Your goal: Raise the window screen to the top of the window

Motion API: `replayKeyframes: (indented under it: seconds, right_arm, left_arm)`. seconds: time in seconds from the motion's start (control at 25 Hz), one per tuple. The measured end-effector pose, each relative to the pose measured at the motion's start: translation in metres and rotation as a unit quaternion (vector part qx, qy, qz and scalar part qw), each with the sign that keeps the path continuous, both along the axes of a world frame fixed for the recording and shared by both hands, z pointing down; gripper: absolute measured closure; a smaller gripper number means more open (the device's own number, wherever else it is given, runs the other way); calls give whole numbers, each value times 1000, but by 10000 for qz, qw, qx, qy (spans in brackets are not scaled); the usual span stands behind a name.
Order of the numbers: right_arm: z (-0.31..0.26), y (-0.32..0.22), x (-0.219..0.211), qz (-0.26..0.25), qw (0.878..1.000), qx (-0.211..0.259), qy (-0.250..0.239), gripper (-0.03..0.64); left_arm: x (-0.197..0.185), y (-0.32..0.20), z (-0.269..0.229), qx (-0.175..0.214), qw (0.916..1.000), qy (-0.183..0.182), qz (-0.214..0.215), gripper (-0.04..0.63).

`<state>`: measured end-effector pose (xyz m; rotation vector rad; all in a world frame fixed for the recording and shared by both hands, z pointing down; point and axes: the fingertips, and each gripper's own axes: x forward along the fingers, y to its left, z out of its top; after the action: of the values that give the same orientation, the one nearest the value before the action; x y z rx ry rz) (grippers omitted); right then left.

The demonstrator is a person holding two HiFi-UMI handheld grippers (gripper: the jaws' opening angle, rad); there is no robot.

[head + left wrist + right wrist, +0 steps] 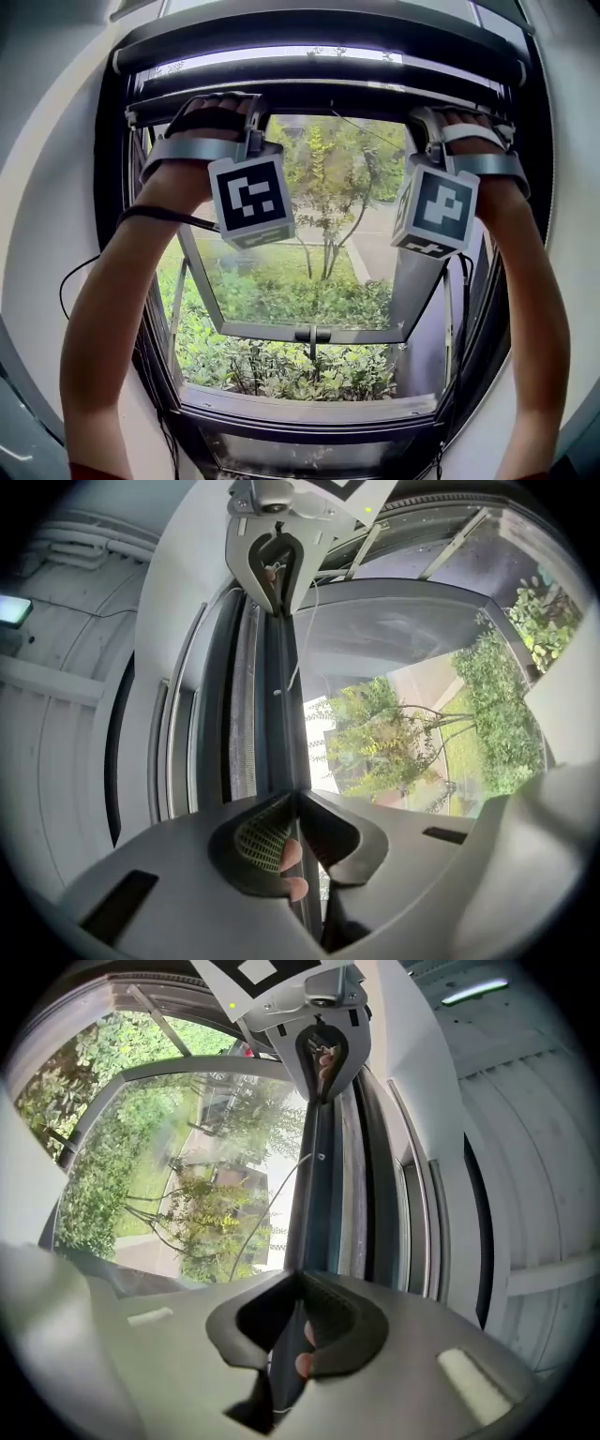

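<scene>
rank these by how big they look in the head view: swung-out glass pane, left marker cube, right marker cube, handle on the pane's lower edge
1. glass pane
2. left marker cube and right marker cube: look alike, not ranked; both sit nearer the camera
3. handle

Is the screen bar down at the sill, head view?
No, the left tool and right tool grip the screen bar high up, just under the top housing.
</scene>
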<state>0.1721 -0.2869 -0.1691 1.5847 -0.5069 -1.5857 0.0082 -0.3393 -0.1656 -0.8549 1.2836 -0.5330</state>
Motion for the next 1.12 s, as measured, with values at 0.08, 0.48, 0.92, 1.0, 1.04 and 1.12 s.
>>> replayKeyframes:
  seconds: [0.08, 0.48, 0.92, 1.0, 1.04, 1.12]
  right_arm:
    - [-11, 2, -5, -81, 9999, 137, 38, 577]
    - [-58, -4, 3, 197, 9992, 357, 6, 577]
    - [-74, -5, 4, -43, 9975, 708, 81, 575]
    - [-74, -6, 6, -61, 9974, 724, -26, 575]
    - [-74, -5, 7, -91, 9972, 734, -91, 575]
    - [-73, -7, 9, -244, 9968, 718, -246, 581]
  left_arm:
    - [-1, 1, -14, 177, 9998, 38, -39, 560]
    - [-4, -2, -65, 512, 9982, 296, -127, 560]
    - [-4, -1, -83, 617, 9974, 326, -185, 558]
    - [-4, 0, -83, 676, 9970, 352, -132, 558]
    - [-3, 1, -83, 729, 9966, 368, -99, 560]
    - [-3, 5, -83, 866, 9954, 402, -74, 560]
